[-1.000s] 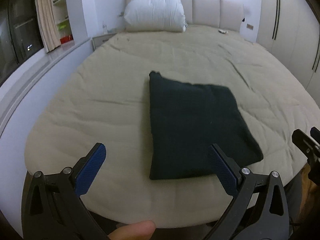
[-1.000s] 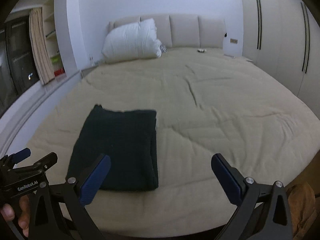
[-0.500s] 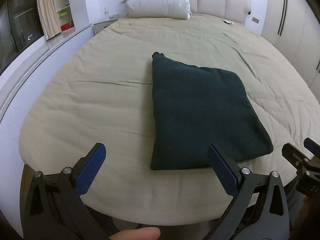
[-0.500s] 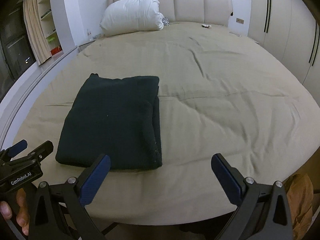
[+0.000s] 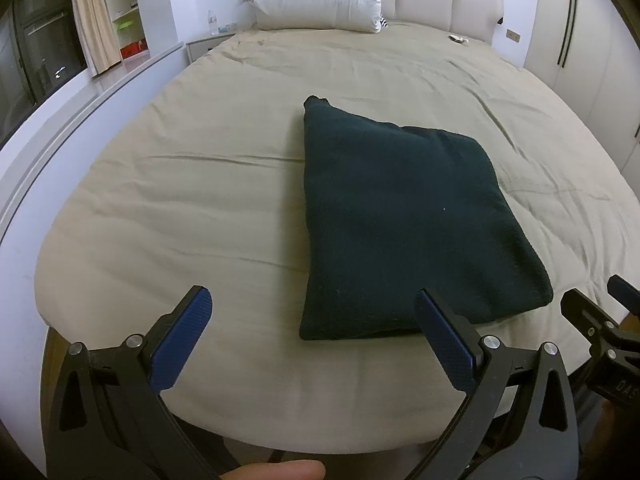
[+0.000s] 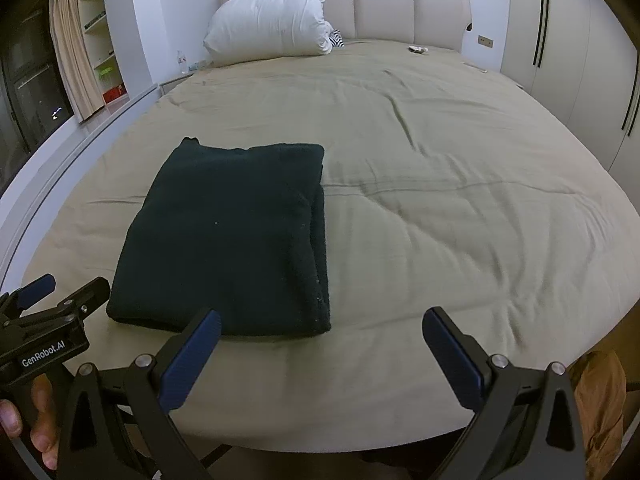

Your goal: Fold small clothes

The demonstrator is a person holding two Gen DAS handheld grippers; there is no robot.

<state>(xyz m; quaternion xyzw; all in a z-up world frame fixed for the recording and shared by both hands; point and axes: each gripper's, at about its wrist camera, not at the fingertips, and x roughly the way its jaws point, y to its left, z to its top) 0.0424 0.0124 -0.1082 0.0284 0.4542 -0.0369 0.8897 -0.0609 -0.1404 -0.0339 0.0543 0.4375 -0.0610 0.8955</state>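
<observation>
A dark green garment (image 5: pixel 404 216) lies folded into a flat rectangle on the beige bed (image 5: pixel 200 184), near its front edge. It also shows in the right wrist view (image 6: pixel 232 240). My left gripper (image 5: pixel 312 332) is open and empty, held just in front of the garment's near left corner. My right gripper (image 6: pixel 320 348) is open and empty, in front of the garment's near right corner. Each gripper shows at the edge of the other's view: the right one (image 5: pixel 600 320) and the left one (image 6: pixel 48 308).
A white pillow (image 6: pixel 272 24) leans on the padded headboard (image 6: pixel 384 8). A small object (image 6: pixel 418 49) lies at the bed's far right. A window ledge (image 5: pixel 80 92) runs along the left. Wardrobe doors (image 6: pixel 580 60) stand at the right.
Both grippers have moved forward and lower toward the bed's front edge, so the garment looks larger and closer. Both stay open. The garment has not moved.
</observation>
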